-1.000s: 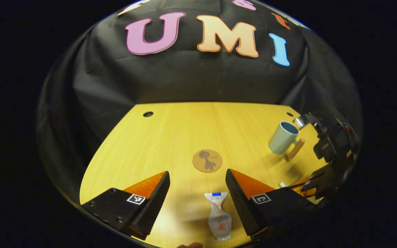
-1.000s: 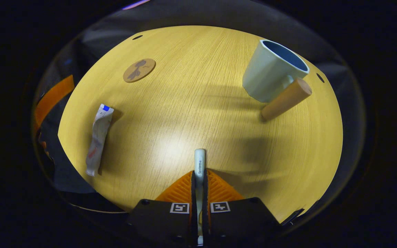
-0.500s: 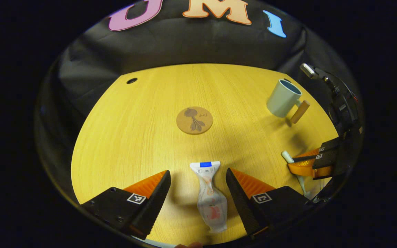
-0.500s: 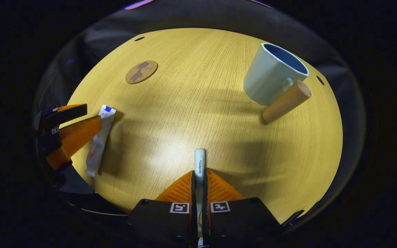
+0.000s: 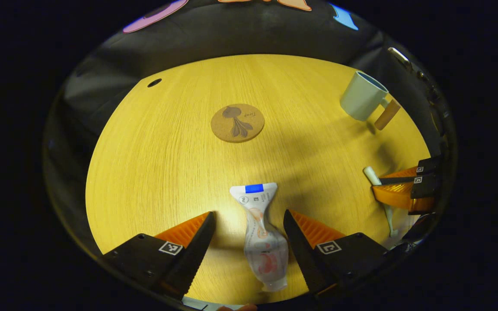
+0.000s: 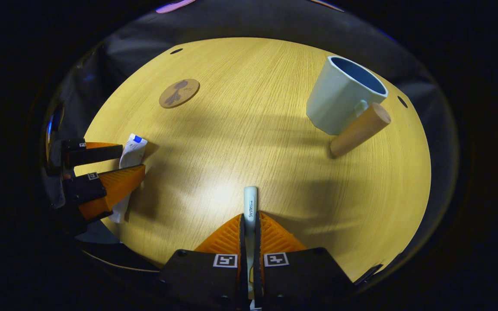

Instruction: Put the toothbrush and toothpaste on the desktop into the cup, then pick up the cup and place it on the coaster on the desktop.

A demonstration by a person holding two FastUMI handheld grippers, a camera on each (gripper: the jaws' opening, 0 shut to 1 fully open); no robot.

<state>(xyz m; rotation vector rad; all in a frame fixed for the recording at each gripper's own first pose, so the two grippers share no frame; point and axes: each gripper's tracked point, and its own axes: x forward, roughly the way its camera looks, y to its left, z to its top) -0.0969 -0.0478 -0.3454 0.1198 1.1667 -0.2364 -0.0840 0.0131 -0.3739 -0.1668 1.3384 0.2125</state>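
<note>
The left gripper (image 5: 247, 224) stood open astride the soft, squashy toothpaste tube (image 5: 261, 239) lying on the desktop (image 5: 158, 164), best pinched mid-body, while the right gripper (image 6: 249, 224) clamped the stiff toothbrush (image 6: 250, 203).

The scene is lit from above, and the booth around it stays dim. In the right gripper view, a soft patch of glare lies on the desktop (image 6: 214, 190) near the centre, toward 6 o'clock. In the left gripper view, the wood is brightest toward 6 o'clock and the light falls off toward the rim. The cup (image 6: 339, 101) throws a soft, wide shadow toward 9 o'clock. The toothpaste (image 5: 260, 233) has a short shadow at its side. The fisheye lens bends the table edge strongly. The focus is sharp in the centre and softer at the rim.
</note>
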